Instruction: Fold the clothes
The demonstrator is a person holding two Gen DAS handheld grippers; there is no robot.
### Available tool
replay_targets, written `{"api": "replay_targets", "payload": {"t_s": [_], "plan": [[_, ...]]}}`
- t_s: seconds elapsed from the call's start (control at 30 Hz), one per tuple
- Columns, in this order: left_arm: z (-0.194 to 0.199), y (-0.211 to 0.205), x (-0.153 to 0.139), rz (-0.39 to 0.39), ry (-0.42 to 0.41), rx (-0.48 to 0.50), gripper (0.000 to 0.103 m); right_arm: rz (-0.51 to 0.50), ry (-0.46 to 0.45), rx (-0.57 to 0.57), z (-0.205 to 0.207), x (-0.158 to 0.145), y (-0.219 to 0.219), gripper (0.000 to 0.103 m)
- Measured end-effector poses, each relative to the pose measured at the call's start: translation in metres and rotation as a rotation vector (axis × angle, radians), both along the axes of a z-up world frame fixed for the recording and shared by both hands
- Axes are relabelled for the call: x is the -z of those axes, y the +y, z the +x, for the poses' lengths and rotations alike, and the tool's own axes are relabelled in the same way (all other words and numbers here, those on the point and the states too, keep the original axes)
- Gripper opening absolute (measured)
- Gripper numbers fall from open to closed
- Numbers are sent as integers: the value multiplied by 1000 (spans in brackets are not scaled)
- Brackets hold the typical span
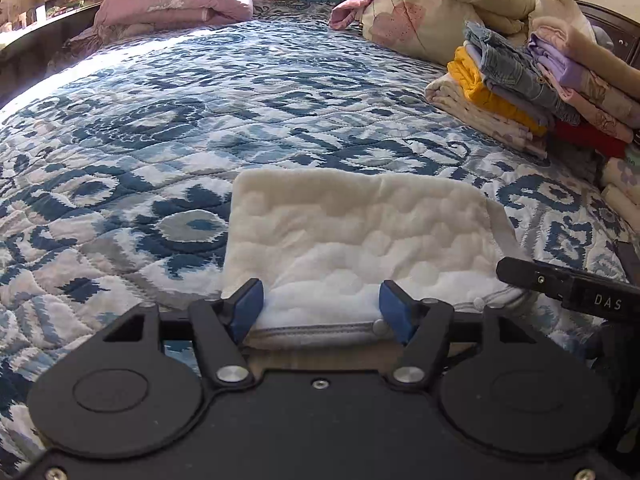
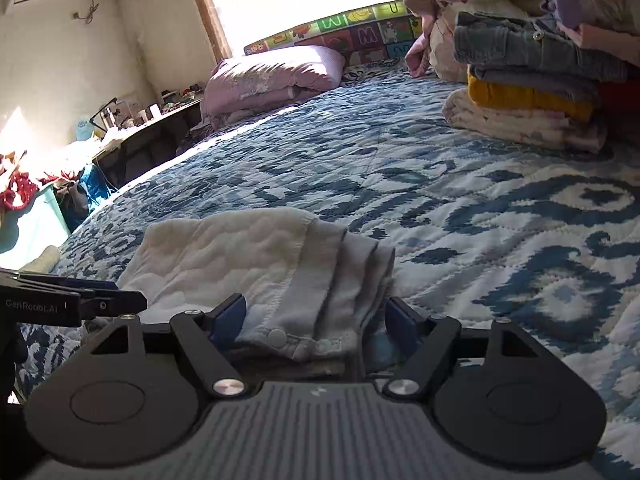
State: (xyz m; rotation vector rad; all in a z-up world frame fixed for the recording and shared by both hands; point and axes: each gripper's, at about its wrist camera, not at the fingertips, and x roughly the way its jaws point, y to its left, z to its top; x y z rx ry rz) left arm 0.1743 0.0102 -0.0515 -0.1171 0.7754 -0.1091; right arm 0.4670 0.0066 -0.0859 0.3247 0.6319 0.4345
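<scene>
Both tongs, left gripper (image 1: 322, 306) and right gripper (image 2: 316, 320), stand apart at lower centre, straddling the folded white quilted garment's (image 1: 352, 232) near edge on the bedspread (image 1: 160, 128), apparently releasing it.

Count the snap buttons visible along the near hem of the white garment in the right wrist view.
2. One snap sits on the hem just right of the left blue pad; the other lies further right on the hem fold. More may be hidden under folds of the white garment.

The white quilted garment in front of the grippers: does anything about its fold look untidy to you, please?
Slightly. The white quilted garment is folded compactly, but grey layers fan out unevenly at its right edge. The stack of folded clothes behind looks tidier.
</scene>
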Motion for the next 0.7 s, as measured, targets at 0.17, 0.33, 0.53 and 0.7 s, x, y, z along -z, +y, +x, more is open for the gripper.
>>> {"api": "replay_targets", "payload": {"t_s": [0.17, 0.33, 0.53, 0.7], "plan": [[2, 37, 7, -221, 47, -152, 68, 178, 84, 36, 2, 12, -23, 76], [14, 67, 33, -476, 138, -252, 69, 287, 123, 19, 9, 21, -20, 76], [16, 72, 39, -581, 128, -264, 61, 329, 144, 0, 23, 26, -8, 59], [9, 75, 32, -603, 73, -249, 37, 341, 116, -29, 27, 23, -1, 44]]}}
